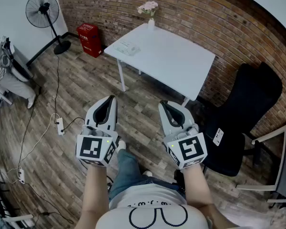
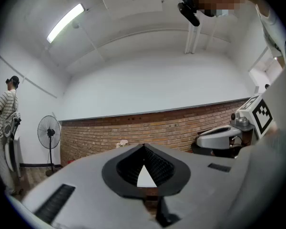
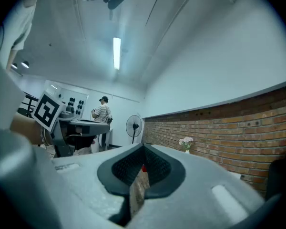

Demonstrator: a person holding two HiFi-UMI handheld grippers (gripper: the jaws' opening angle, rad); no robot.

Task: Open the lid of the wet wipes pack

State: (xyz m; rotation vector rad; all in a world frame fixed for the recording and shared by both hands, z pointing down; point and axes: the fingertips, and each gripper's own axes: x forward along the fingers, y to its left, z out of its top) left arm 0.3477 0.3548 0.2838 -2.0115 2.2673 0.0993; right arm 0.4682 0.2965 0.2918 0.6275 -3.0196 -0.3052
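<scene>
The wet wipes pack lies flat near the left end of a white table that stands well ahead of me by the brick wall. My left gripper and right gripper are held side by side at waist height, far short of the table. Both have their jaws pressed together with nothing between them. In the left gripper view the shut jaws point at the brick wall. The right gripper view shows its shut jaws aimed along the same wall.
A small vase of pink flowers stands at the table's far edge. A black office chair is to the right, a red box and a standing fan to the left. Cables and a power strip lie on the wooden floor; a person stands far left.
</scene>
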